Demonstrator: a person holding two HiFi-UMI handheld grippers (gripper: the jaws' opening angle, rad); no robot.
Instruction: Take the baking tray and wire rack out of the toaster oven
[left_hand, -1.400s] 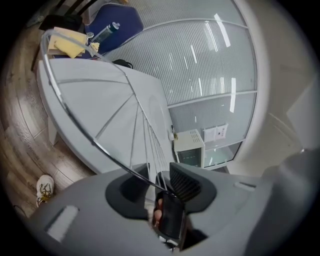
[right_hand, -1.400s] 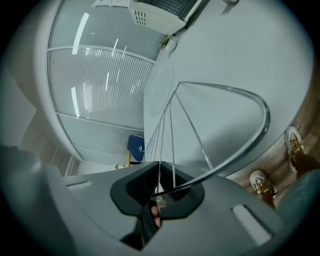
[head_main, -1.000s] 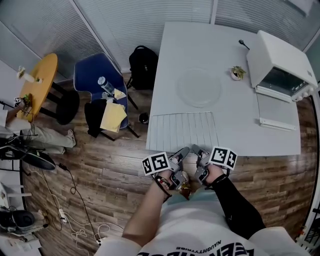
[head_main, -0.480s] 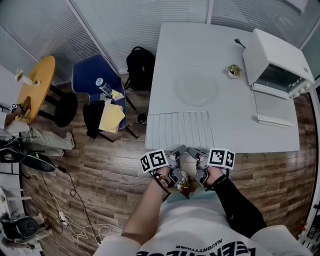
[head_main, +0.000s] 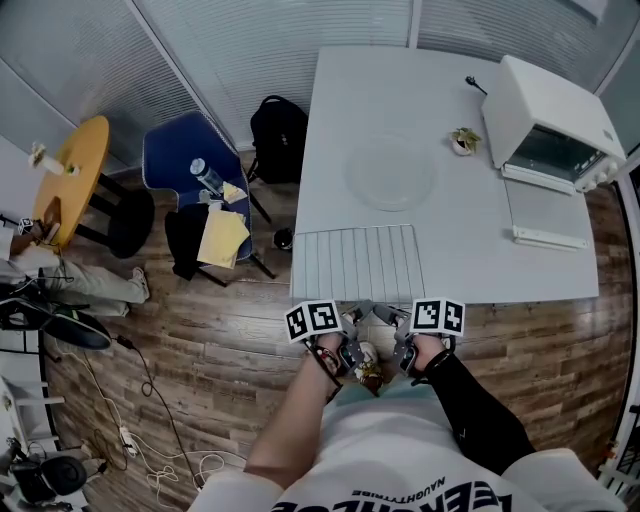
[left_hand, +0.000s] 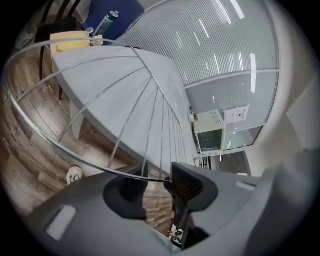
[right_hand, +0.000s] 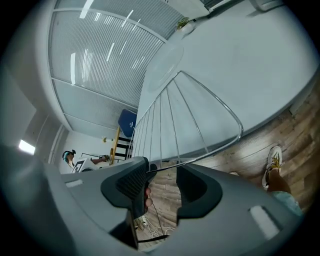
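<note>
The wire rack (head_main: 360, 262) lies flat on the white table (head_main: 480, 265), its near rim jutting past the front edge. My left gripper (head_main: 357, 313) and right gripper (head_main: 387, 313) sit side by side at that near rim. In the left gripper view the rack (left_hand: 150, 100) fans out ahead and its rim wire crosses the left gripper's (left_hand: 159, 181) opening jaws without being pinched. The right gripper's (right_hand: 162, 179) jaws are also opening, with the rack's (right_hand: 185, 115) rim wire loose across the gap. A pale round tray (head_main: 390, 172) rests mid-table. The white toaster oven (head_main: 550, 115) stands at the far right, door (head_main: 543, 212) folded down.
A small potted plant (head_main: 463, 142) sits left of the oven. Left of the table on the wooden floor are a blue chair (head_main: 185, 160) with a bottle and yellow papers, a black backpack (head_main: 275, 125) and a round yellow table (head_main: 70, 170). Cables trail across the floor.
Both grippers have sunk slightly and drawn back toward my body at the rack's near rim. Their jaws now stand wider, the right most clearly. The rack stays on the table.
</note>
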